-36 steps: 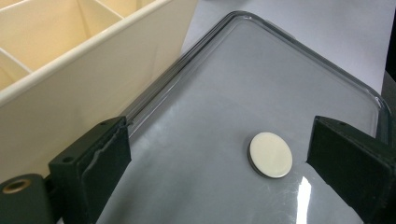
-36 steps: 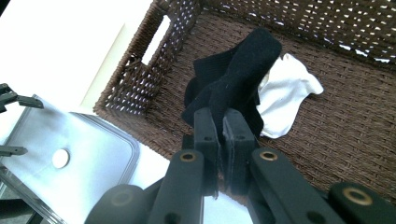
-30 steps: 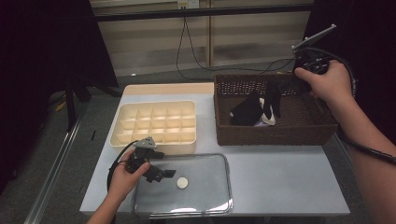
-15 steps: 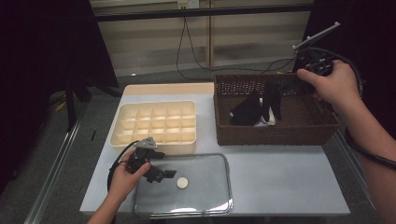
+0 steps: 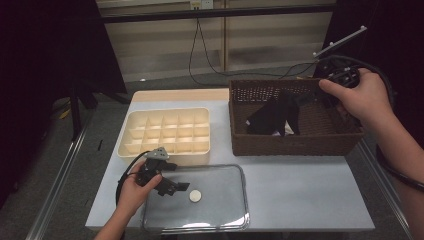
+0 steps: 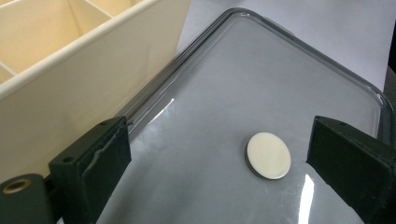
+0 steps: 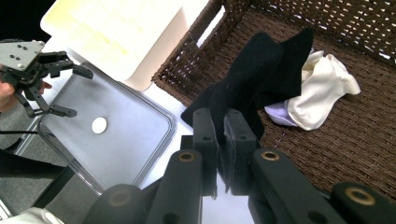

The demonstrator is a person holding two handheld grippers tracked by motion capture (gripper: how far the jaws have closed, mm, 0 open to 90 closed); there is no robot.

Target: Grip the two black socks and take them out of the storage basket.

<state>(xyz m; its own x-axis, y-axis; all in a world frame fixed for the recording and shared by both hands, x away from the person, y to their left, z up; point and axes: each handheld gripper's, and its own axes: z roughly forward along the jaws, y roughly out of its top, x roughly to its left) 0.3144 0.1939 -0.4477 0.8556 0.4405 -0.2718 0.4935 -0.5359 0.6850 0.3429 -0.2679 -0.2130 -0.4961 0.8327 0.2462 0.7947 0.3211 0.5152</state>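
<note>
Grey table [image 5: 300, 195]: organizer [image 5: 167, 135] at 10 o'clock empty. Right gripper [image 7: 223, 128] clamps black sock [image 7: 261, 74] over basket [image 5: 295, 145]; left gripper [image 5: 172, 186] gapes above lid [image 5: 220, 210]. Sorting barely begun.

We see a pale blue-grey tabletop [image 5: 300, 185] with a light wooden strip [image 5: 175, 95] along its far edge, beyond the claws. Behind it runs a wall of pale horizontal slats [image 5: 160, 50], lit softly, with a dark rail [image 5: 215, 12] crossing near the top. Two black cables [image 5: 197, 50] hang down the slats to the grey floor [image 5: 90, 165]. Dark curtains [image 5: 45, 65] close off the side left of the left claw, and more darkness stands behind the right claw. A metal rail [image 5: 60, 185] borders the table's left side.
</note>
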